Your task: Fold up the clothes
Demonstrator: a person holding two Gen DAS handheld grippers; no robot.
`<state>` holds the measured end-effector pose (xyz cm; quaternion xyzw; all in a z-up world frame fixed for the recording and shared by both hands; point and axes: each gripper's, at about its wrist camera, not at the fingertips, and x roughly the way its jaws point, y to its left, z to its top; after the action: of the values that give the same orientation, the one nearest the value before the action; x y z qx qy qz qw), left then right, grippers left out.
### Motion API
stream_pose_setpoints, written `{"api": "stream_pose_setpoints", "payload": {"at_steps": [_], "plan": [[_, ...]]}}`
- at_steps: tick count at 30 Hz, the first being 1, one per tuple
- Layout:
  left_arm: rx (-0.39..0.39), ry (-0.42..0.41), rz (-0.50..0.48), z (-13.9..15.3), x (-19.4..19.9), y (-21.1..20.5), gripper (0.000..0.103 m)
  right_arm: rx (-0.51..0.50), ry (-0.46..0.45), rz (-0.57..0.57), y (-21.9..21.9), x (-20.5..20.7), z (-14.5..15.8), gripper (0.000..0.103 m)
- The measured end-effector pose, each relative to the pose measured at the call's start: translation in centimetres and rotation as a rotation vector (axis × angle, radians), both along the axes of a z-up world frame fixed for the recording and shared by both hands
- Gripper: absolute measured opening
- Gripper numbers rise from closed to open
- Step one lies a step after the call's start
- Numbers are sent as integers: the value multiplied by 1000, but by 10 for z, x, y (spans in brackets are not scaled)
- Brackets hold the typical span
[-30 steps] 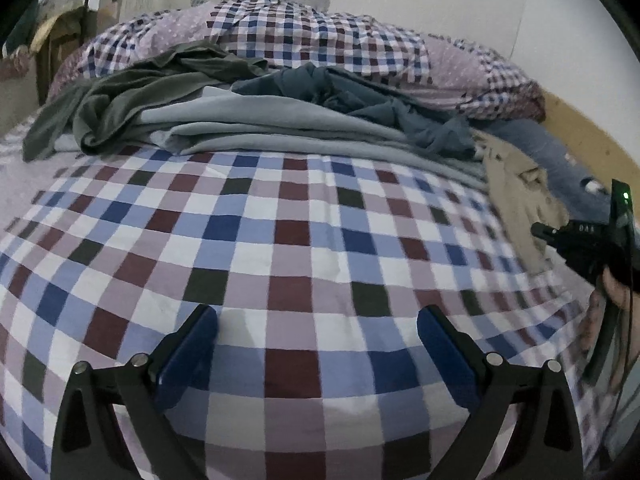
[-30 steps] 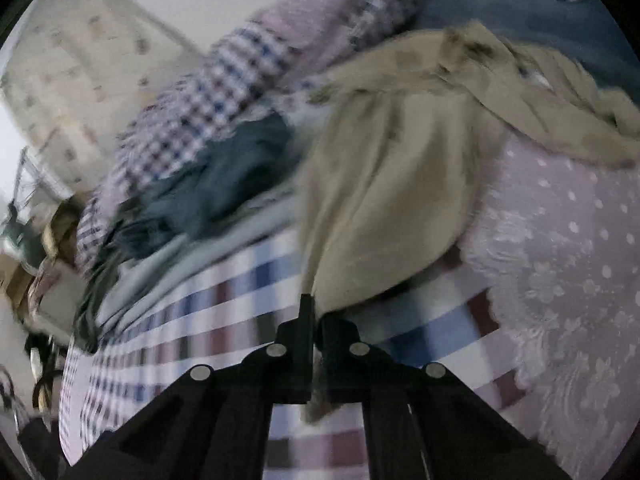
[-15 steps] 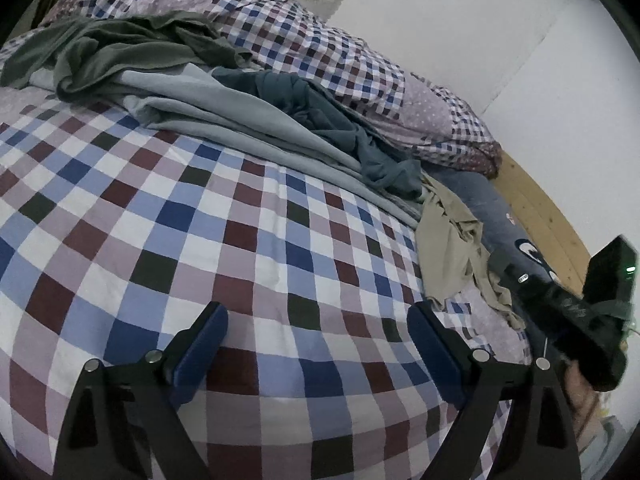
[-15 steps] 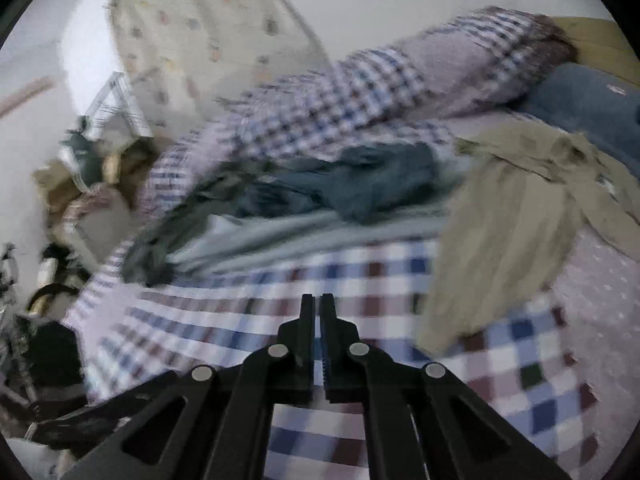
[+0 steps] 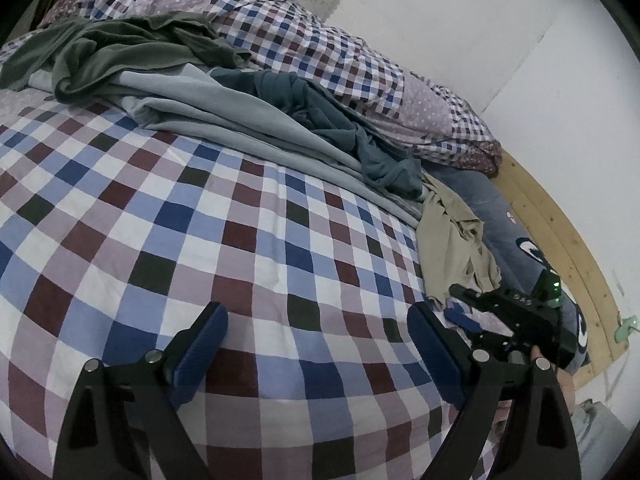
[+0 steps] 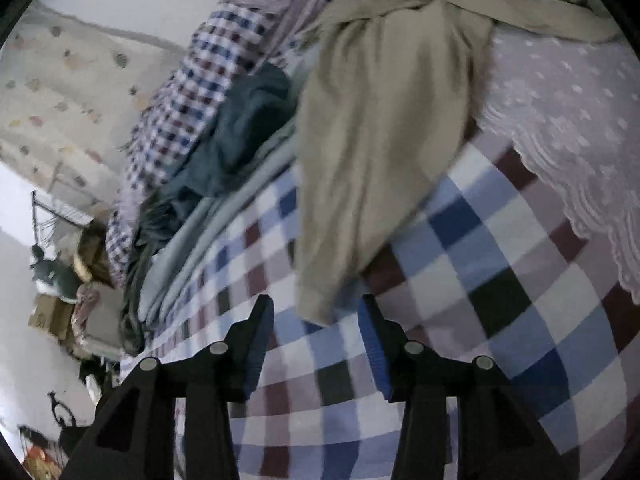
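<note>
In the left wrist view, the left gripper (image 5: 318,334) stood wide open and empty at the bottom of the frame over the checked bedspread (image 5: 160,216), while the beige garment (image 5: 452,240) lay crumpled at centre right, up and to the right of its blue pads, with the right gripper (image 5: 460,306) at the garment's lower hem at right. In the right wrist view, the right gripper (image 6: 316,320) was open at bottom centre, and the beige garment (image 6: 380,140) hung down from the upper right so that its lower edge sat between the parted fingertips, whether touching them I could not tell.
</note>
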<state>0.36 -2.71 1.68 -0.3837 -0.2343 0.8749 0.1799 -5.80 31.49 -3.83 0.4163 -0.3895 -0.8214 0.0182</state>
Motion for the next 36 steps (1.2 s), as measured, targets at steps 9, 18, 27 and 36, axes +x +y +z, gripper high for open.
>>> {"api": "stream_pose_setpoints", "payload": {"at_steps": [9,18,27,36], "plan": [[12,-5,0,0,-1,-2,94,-6,12,17,-10,-22,0,46],[51,-6,-5,2,-1,-5,94,236,87,153,-49,-27,32,4],[117,-1,-14,6,-2,-10,94,364,218,309,-90,-9,85,3],[346,-27,20,7,-12,-49,94,306,326,599,-185,16,110,3]]}}
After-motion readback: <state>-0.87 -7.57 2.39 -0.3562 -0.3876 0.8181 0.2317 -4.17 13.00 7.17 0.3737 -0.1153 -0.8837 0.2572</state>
